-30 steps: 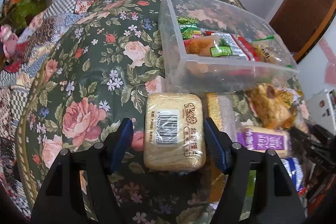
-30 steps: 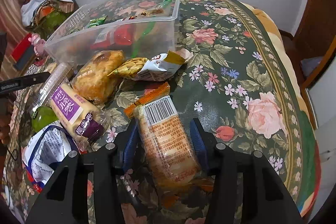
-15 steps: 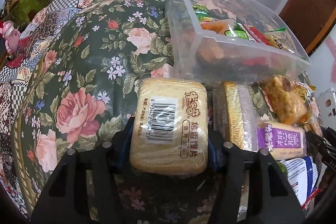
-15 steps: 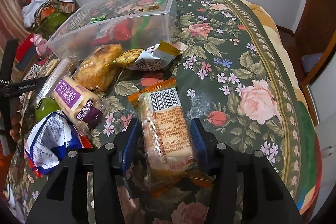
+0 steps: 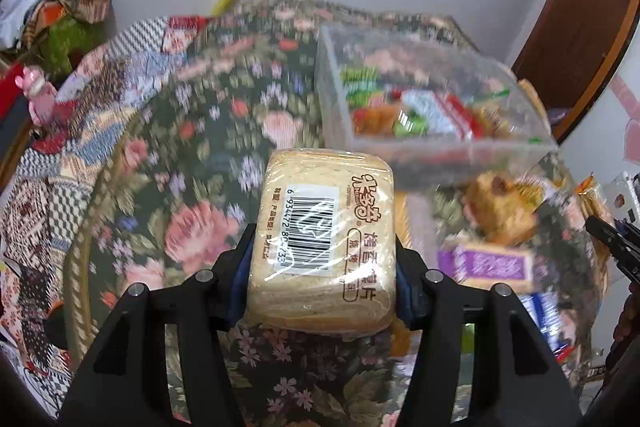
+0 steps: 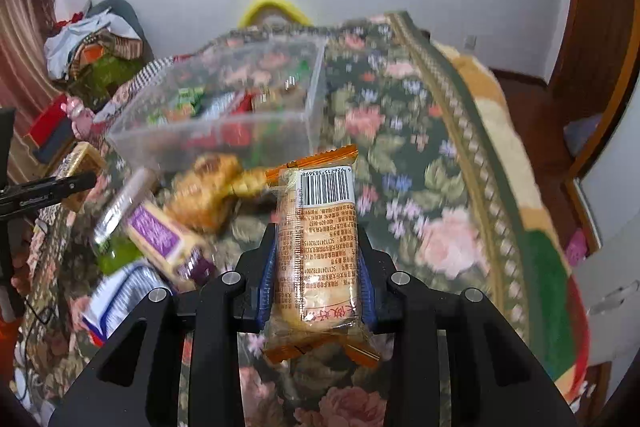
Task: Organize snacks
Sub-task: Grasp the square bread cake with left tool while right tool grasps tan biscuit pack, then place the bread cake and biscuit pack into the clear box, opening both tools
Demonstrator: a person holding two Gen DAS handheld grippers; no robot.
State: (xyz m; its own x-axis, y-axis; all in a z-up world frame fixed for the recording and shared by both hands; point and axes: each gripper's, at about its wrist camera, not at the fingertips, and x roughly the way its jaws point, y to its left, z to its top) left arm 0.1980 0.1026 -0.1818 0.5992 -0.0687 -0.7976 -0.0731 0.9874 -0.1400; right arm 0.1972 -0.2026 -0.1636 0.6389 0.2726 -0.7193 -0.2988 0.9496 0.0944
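My left gripper (image 5: 322, 267) is shut on a beige wrapped bread-slice pack (image 5: 324, 239) with a barcode and holds it above the floral table. My right gripper (image 6: 318, 271) is shut on an orange-edged biscuit pack (image 6: 318, 247) and holds it lifted. The clear plastic bin (image 5: 432, 151) with several snacks inside stands ahead and to the right in the left wrist view, and ahead and to the left in the right wrist view (image 6: 208, 143). Loose snacks lie in front of the bin: a purple-label pack (image 6: 160, 235), a golden pastry pack (image 6: 204, 195) and a blue-white bag (image 6: 120, 299).
The floral tablecloth (image 6: 420, 187) covers a round table whose edge curves down at the right. A patchwork cloth (image 5: 100, 95) and a clutter pile (image 5: 52, 23) lie at the far left. A wooden door (image 5: 588, 27) stands at the right, a wall behind.
Both grippers closed on their packs and lifted them off the table. Both cameras rose and tilted up, so more of the wall shows.
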